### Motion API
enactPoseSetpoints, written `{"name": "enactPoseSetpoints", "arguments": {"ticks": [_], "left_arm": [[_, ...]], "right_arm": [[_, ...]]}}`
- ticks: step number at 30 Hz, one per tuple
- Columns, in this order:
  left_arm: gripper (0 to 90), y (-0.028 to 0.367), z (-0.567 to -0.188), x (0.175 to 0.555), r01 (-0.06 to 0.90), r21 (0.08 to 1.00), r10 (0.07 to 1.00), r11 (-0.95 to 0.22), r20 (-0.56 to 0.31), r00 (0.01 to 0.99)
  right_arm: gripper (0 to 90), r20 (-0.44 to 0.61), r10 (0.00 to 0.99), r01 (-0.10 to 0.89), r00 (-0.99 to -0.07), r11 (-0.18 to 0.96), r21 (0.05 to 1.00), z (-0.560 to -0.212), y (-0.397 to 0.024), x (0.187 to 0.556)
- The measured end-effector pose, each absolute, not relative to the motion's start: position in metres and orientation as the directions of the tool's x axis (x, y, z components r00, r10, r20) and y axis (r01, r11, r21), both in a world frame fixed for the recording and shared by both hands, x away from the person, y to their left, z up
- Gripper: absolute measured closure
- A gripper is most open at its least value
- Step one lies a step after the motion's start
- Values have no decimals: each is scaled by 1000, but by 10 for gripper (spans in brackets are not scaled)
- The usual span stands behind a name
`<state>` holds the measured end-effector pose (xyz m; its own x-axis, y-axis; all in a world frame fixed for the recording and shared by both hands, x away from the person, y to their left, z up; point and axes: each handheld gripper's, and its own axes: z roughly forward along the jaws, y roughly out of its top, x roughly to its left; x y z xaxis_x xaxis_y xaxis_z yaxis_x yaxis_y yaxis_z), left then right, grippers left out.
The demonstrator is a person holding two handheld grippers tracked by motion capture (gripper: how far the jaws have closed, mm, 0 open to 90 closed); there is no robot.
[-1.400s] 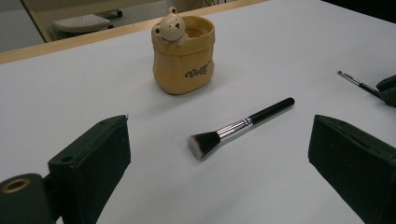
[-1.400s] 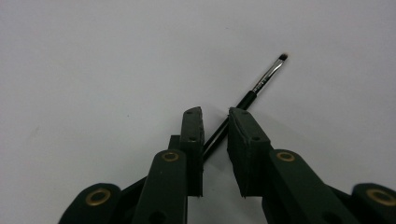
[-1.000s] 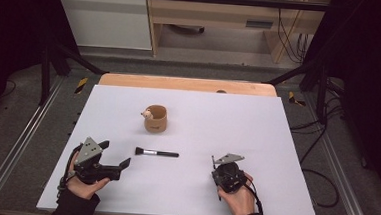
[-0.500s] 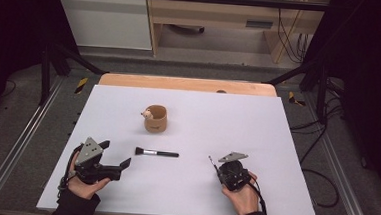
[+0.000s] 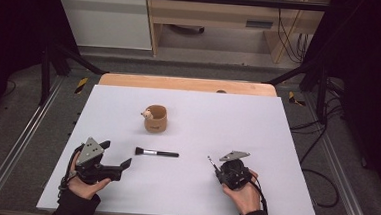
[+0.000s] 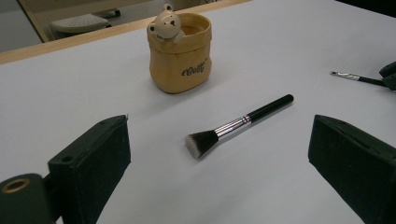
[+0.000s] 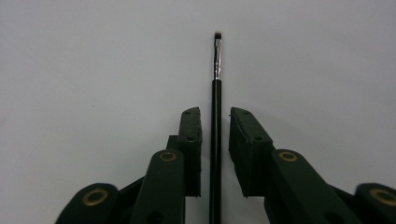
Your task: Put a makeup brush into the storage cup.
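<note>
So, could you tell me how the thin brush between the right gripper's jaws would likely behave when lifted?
The thin brush looks stiff, light and slim, so it may pivot or slip. Its round handle would probably roll if dropped. The right gripper, whose jaws have just been opening, leaves gaps beside it.

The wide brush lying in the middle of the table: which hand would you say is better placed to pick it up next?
Left, probably. The left gripper is open and points at the wide brush, which lies just beyond its jaws. The right gripper has the thin brush between its jaws, which have just been opening.
</note>
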<state>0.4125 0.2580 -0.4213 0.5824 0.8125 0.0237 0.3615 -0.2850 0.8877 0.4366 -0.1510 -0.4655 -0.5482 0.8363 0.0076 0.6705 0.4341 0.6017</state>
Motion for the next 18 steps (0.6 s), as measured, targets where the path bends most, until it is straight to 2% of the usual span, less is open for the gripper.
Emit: {"name": "enactPoseSetpoints", "arguments": {"ticks": [8, 18], "left_arm": [[49, 259, -420, 413, 359, 890, 814, -282, 24, 581], [49, 258, -420, 413, 360, 888, 811, -285, 23, 585]], "right_arm": [[609, -1, 825, 679, -565, 466, 568, -448, -149, 448], [622, 9, 805, 717, -594, 524, 461, -439, -139, 461]]}}
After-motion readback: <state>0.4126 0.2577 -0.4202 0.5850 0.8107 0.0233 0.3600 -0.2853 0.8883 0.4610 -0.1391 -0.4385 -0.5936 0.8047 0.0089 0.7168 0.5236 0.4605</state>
